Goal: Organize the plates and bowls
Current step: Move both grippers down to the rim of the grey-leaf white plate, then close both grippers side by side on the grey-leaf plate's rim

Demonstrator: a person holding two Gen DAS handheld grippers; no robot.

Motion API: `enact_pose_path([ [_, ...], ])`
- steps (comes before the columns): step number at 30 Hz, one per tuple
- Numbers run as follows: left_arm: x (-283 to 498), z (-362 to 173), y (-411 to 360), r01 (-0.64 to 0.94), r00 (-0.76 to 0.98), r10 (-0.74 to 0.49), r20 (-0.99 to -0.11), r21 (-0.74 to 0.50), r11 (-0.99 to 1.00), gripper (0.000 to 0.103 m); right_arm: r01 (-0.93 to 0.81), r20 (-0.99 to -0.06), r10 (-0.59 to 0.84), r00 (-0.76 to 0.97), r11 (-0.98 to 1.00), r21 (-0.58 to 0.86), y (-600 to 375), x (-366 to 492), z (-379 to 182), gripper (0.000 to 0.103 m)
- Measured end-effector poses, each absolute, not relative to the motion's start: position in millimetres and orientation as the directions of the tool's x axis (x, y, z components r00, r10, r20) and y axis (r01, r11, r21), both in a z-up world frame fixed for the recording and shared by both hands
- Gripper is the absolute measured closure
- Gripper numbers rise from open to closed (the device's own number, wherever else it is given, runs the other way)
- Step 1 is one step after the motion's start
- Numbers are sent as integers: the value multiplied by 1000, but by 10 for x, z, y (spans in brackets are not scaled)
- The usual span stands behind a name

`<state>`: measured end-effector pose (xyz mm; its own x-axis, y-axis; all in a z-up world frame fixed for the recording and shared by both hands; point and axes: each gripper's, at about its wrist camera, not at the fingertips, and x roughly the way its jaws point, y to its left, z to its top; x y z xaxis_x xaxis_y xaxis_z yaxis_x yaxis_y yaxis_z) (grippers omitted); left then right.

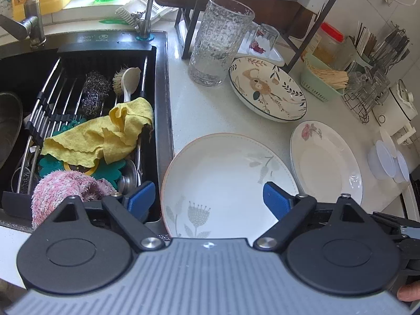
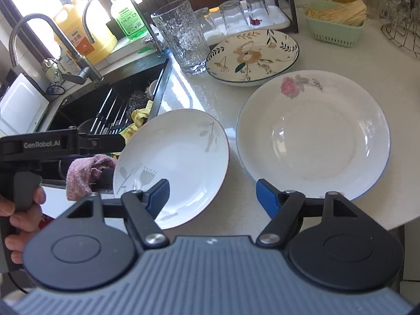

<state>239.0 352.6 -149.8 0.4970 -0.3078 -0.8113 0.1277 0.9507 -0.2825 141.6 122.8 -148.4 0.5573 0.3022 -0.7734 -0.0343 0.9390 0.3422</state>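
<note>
Three plates are laid singly on the white countertop (image 1: 210, 110), none stacked, so that each rim can be reached on its own. The grey-flower plate (image 1: 223, 181) is set nearest the sink (image 1: 160, 120), touching or just overhanging its edge. The rose plate (image 1: 325, 160) lies just beside it, and the brown-flower plate (image 1: 267, 89) lies further back beside the textured glass tumbler (image 1: 218, 42). The left gripper (image 1: 207, 202) is held above the near part of the grey-flower plate, jaws wide and empty, astride its near-left rim. The right gripper (image 2: 212, 197) is held with jaws parted and empty over the gap between the grey-flower and rose plates. A near-rim grasp is judged to be in preparation, presumably for stacking.
</note>
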Motion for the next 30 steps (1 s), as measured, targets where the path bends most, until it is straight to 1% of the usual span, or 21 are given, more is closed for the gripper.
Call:
enact_pose_path([
  [3, 2452, -1625, 3588, 140, 490, -310, -815, -277, 951, 19, -16, -786, 301, 540, 937, 348, 1272, 1468, -1545, 39],
  [5, 2480, -1708, 3614, 153, 491, -318, -811, -279, 948, 22, 2, -794, 298, 531, 936, 352, 1289, 1507, -1592, 48],
  [6, 2497, -1756, 3631, 150, 484, -321, -814, -285, 947, 25, 13, -801, 285, 527, 939, 343, 1296, 1523, -1615, 55],
  [7, 2516, -1804, 3649, 142, 478, -320, -818, -288, 947, 26, 26, -808, 272, 523, 942, 334, 1305, 1538, -1638, 58],
  [9, 2532, -1861, 3669, 138, 474, -321, -820, -291, 947, 34, 45, -815, 260, 517, 943, 329, 1313, 1561, -1682, 64],
  [10, 2543, -1880, 3686, 140, 477, -327, -816, -296, 945, 36, 48, -817, 256, 516, 944, 326, 1317, 1574, -1705, 67],
  [11, 2552, -1894, 3699, 141, 478, -333, -812, -303, 942, 40, 48, -818, 254, 516, 945, 324, 1327, 1590, -1727, 68],
  [13, 2583, -1933, 3730, 134, 478, -340, -809, -316, 939, 50, 53, -819, 251, 515, 945, 323, 1350, 1609, -1759, 75],
  [14, 2614, -1961, 3754, 120, 472, -347, -810, -331, 936, 59, 57, -820, 249, 516, 945, 323, 1360, 1621, -1777, 77],
  [16, 2671, -1990, 3787, 95, 469, -361, -806, -361, 928, 63, 69, -824, 225, 520, 950, 303, 1383, 1646, -1807, 82],
  [18, 2715, -1998, 3790, 91, 478, -352, -805, -353, 931, 70, 80, -822, 213, 528, 951, 298, 1384, 1668, -1834, 85],
  [22, 2802, -2029, 3818, 93, 477, -386, -790, -391, 916, 70, 100, -816, 221, 534, 942, 321, 1354, 1700, -1904, 85],
  [24, 2867, -2074, 3831, 101, 460, -427, -779, -432, 896, 64, 102, -815, 231, 531, 938, 332, 1349, 1722, -1943, 85],
  [30, 3020, -2016, 3896, 67, 430, -481, -764, -505, 861, 64, 126, -824, 253, 506, 924, 362, 1307, 1829, -1897, 84],
])
